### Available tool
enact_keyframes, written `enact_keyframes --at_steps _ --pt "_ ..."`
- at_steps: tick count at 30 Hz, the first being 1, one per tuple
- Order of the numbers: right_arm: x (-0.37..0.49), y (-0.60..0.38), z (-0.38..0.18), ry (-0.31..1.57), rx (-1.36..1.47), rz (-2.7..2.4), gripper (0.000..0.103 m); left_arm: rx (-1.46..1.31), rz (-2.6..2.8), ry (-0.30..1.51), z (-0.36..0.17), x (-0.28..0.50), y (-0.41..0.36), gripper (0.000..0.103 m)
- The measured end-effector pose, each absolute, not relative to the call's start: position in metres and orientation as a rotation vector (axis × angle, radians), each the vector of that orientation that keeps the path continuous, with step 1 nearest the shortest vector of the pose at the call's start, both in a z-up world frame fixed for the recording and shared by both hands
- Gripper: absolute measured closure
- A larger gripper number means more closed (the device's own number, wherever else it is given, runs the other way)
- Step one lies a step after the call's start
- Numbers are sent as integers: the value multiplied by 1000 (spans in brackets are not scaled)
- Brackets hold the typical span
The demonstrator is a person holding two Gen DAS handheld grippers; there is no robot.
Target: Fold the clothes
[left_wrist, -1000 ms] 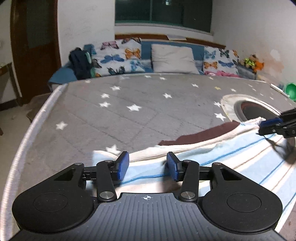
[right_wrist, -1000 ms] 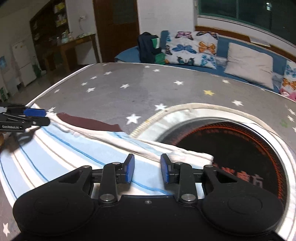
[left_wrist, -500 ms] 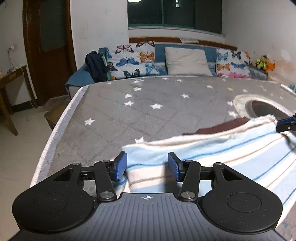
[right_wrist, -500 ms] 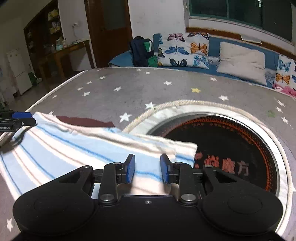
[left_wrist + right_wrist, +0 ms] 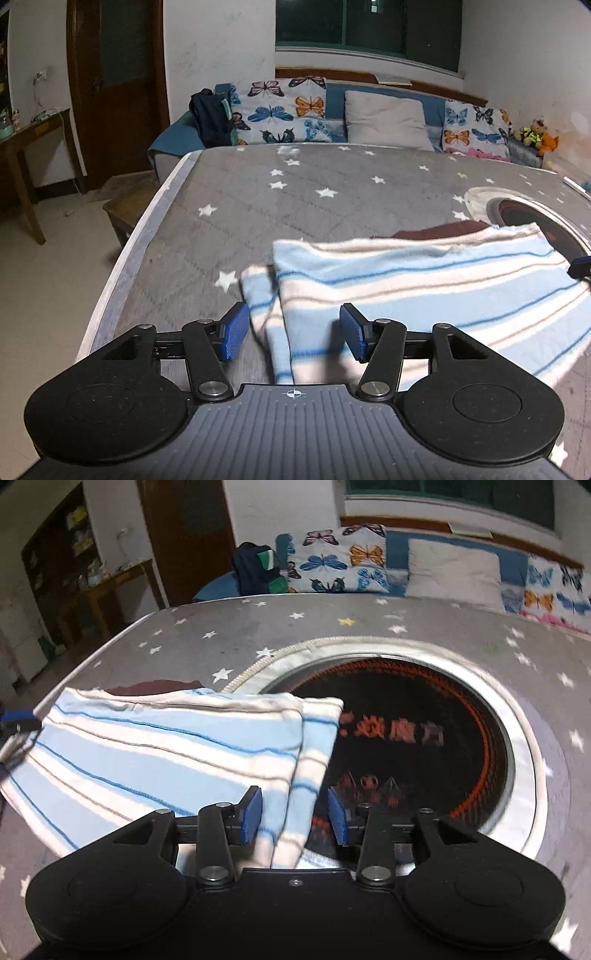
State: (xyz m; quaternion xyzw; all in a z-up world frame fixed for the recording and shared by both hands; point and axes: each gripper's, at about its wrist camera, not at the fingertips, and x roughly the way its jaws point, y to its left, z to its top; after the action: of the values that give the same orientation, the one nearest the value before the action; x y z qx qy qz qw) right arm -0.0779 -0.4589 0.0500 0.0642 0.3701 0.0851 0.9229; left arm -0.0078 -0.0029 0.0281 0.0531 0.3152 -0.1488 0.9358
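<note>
A blue-and-white striped garment (image 5: 424, 280) lies folded on the grey star-patterned table cover (image 5: 295, 192). My left gripper (image 5: 291, 336) is open, its pads either side of the garment's left near corner, slightly above it. My right gripper (image 5: 293, 818) is open over the garment's right edge (image 5: 306, 768), where two layers overlap. The garment also shows in the right wrist view (image 5: 166, 746). A dark maroon cloth (image 5: 439, 232) peeks out behind the garment. The right gripper's blue tip (image 5: 580, 264) shows at the left view's right edge.
A round black hotplate (image 5: 406, 738) with red markings sits in a white ring in the table, partly under the garment. The table's left edge (image 5: 122, 266) drops to the floor. A sofa with butterfly pillows (image 5: 291, 110) stands beyond. A wooden stool (image 5: 125, 210) stands left.
Both grippers have pulled back toward me and opened wider. The garment has been let go and now lies folded in layers on the table.
</note>
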Motion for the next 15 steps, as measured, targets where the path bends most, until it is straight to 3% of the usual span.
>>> enact_keyframes --at_steps 8,12,15 --pt "-77 -454 46 755 156 202 62 119 -298 693 18 -16 -3 42" --pt "-77 -449 46 752 147 214 74 114 -295 702 16 -16 -2 42" --pt "-77 -445 47 744 126 211 83 105 -305 712 15 -16 -4 51"
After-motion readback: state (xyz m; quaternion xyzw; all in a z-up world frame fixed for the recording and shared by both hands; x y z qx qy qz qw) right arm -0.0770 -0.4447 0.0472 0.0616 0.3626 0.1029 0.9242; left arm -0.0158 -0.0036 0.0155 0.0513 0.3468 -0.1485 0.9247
